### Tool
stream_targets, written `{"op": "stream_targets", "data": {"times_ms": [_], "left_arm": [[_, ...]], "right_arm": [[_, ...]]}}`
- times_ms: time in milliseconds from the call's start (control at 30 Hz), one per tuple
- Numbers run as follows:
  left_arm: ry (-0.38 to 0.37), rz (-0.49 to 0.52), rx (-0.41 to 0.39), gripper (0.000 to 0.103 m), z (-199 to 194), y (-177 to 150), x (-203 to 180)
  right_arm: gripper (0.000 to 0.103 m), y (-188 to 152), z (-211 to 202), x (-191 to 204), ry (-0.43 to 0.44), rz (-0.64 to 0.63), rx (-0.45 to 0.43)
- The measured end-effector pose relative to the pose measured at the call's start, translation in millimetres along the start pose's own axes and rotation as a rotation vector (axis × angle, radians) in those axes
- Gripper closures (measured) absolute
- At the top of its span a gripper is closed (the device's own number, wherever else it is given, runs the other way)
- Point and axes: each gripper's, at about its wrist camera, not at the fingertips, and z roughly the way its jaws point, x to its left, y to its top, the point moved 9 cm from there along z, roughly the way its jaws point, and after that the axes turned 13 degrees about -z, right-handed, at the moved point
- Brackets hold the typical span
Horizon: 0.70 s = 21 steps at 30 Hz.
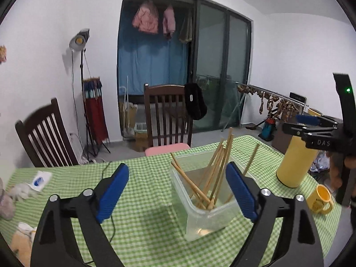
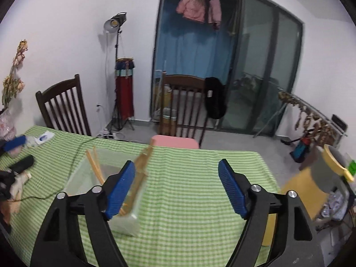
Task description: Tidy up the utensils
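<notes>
The left gripper [image 1: 176, 192] hangs over the green-and-white checked tablecloth [image 1: 142, 229] with its blue ribbed pads spread wide and pressing on nothing; the clear plastic rectangular container [image 1: 207, 211] stands just ahead between them, its right wall partly hidden behind the right pad. The bundle of pale wooden chopsticks [image 1: 217, 166] leans inside it, tips fanning above the rim. The right gripper [image 2: 176, 189] is likewise wide apart and empty over bare cloth, its left pad covering part of that container, which looks blurred there. Further right stand a small yellow mug [image 1: 320, 198], its print too small to read, and a tall yellow cylindrical canister [image 1: 296, 162]. The other gripper's body, cut off at the edge, shows the letters "DAS". Beyond the table stands a dark wooden slatted chair [image 1: 166, 113].
</notes>
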Motion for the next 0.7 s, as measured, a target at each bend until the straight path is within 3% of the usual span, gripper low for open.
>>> {"op": "stream_targets", "data": {"times_ms": [333, 700], "left_arm": [[0.038, 0.0, -0.042, 0.008, -59.4, -3.3, -5.9], [0.08, -0.012, -0.119, 0.008, -108.2, -32.6, -25.3]], "right_arm": [[0.018, -47.9, -55.2, -38.5, -0.082, 0.048, -0.01], [0.014, -88.8, -95.5, -17.2, -0.083, 0.09, -0.091]]}}
